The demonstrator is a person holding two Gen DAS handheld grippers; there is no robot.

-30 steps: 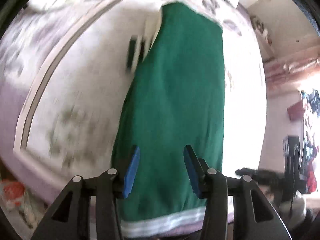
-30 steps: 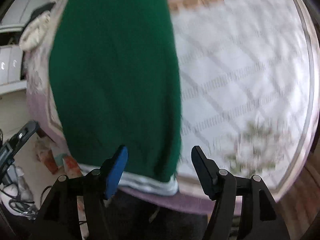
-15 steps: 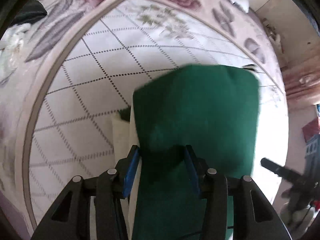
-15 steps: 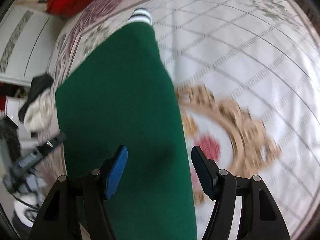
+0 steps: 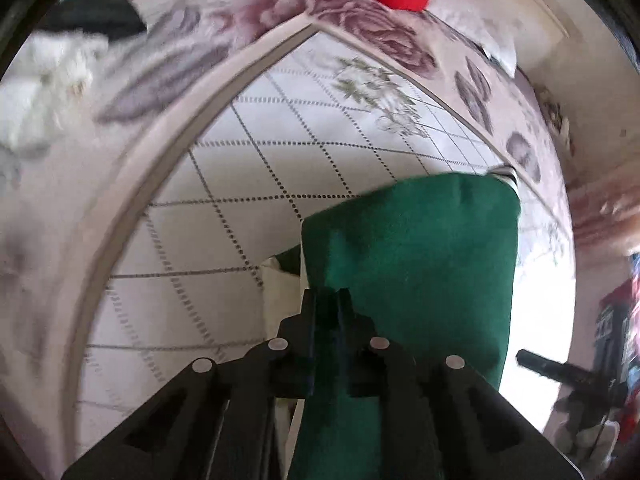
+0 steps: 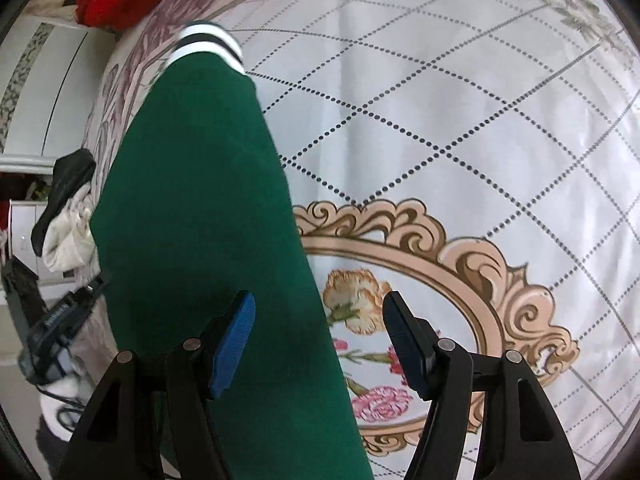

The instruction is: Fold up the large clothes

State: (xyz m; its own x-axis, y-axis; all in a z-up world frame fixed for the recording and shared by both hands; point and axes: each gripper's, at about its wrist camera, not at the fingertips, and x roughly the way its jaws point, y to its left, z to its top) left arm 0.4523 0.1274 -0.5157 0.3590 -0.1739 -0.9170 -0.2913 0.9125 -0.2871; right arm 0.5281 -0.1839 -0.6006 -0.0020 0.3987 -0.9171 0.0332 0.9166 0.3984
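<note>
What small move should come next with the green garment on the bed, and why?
Probably close the right gripper on the green garment. The left gripper is shut on the cloth, while the right one's jaws stand open, with the garment's edge lying between them, not pinched. Both need a hold to lift the fold.

Bright daylight; left view motion-blurred with glare; fisheye edges bend darkly.

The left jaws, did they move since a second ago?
Yes. The left gripper was open over the green garment near the bed's edge. Now it is farther in over the quilt, and its jaws have shut on the fabric.
</note>
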